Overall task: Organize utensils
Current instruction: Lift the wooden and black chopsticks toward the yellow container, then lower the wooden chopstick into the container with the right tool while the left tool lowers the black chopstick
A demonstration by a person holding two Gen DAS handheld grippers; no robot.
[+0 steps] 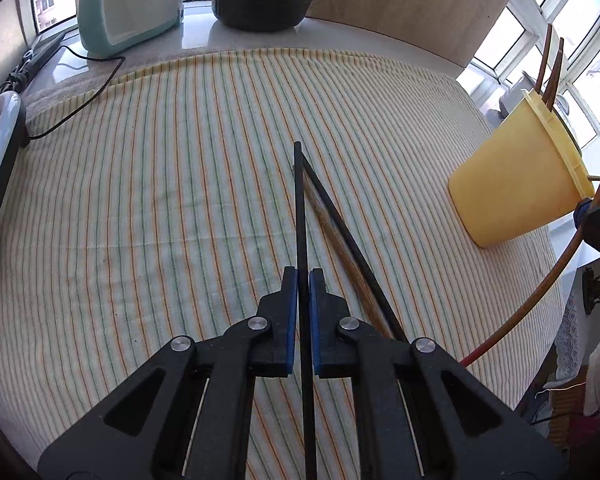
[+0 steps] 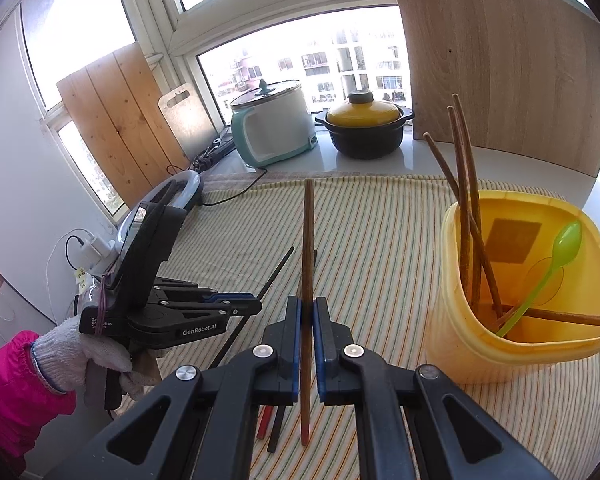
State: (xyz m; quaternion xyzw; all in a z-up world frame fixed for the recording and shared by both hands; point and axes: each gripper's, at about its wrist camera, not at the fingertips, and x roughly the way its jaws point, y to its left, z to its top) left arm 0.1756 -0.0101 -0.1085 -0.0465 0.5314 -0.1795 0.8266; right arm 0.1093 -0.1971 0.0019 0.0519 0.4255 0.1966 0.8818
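Both tools loaded with one stick each, delivery into the tall yellow plastic holder judged the step in hand

Right gripper clenched on a long brown wooden chopstick with a red end, held lower centre of the right wrist view, stick pointing up the frame toward the window, red end nearest the camera. Holder at right of that frame, upright on the striped cloth, already carrying several brown wooden chopsticks and a pale green plastic spoon

To do it well: swing right, raise above the rim, tip one end down into the free space at the near left of the opening, clear of the leaning sticks and the spoon, release only once the lower end is inside; a snag on the rim could tip the holder

Left gripper clenched on a thin black chopstick, bottom centre of the left wrist view, hovering above the cloth. Beneath it, still lying on the cloth: another black chopstick and a brown one. In the right wrist view, gloved left hand at lower left, pink sleeve behind, tool roughly level, pointing right

Best kept waiting well apart until the opening is free
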